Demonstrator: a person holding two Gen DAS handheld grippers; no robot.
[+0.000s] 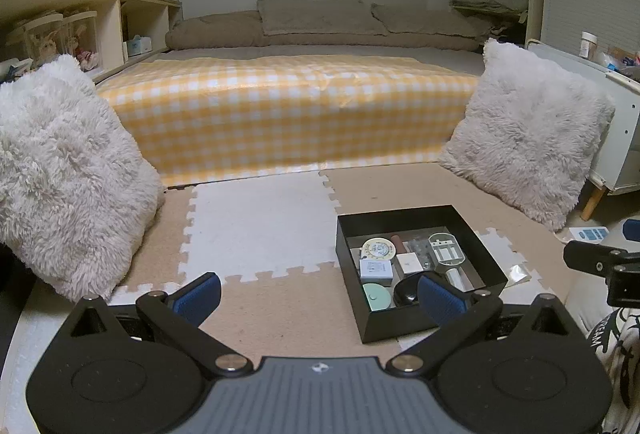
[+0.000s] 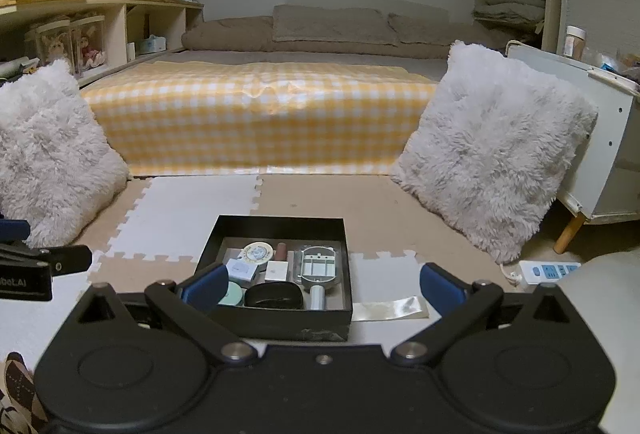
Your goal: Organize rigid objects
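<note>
- A black box [image 2: 280, 318] sits on the floor mats [image 2: 192, 209], open at the top, a short way in front of the bed.
- Inside it lie small hard things packed close: a round tin [image 2: 258, 252] at the back, a white square box [image 2: 277, 271] in the middle, a grey plastic frame [image 2: 320, 266] on the right, a mint round case [image 2: 231, 294] and a black oval case [image 2: 273, 295] along the near wall.
- The right gripper [image 2: 322, 290] hovers over the box's near edge with its fingers [image 2: 205, 288] spread wide and nothing between them; the left one overlaps the box's near left corner, the right one hangs over a shiny strip [image 2: 390, 308] lying flat beside the box.
- The left gripper [image 1: 318, 294] is off to the left of the box, its fingers [image 1: 198, 294] also spread and holding nothing; its right finger hides part of the black oval case.
- Two fluffy white cushions flank the cleared floor: one [image 2: 496, 149] leans by a white cabinet [image 2: 600, 153] on the right, the other [image 2: 48, 149] is by a low wooden shelf [image 2: 120, 17] on the left.
- The bed [image 2: 260, 113], draped with a yellow checked cloth, closes off the far side.
- A white power strip [image 2: 550, 271] lies on the floor near the right cushion's corner.
</note>
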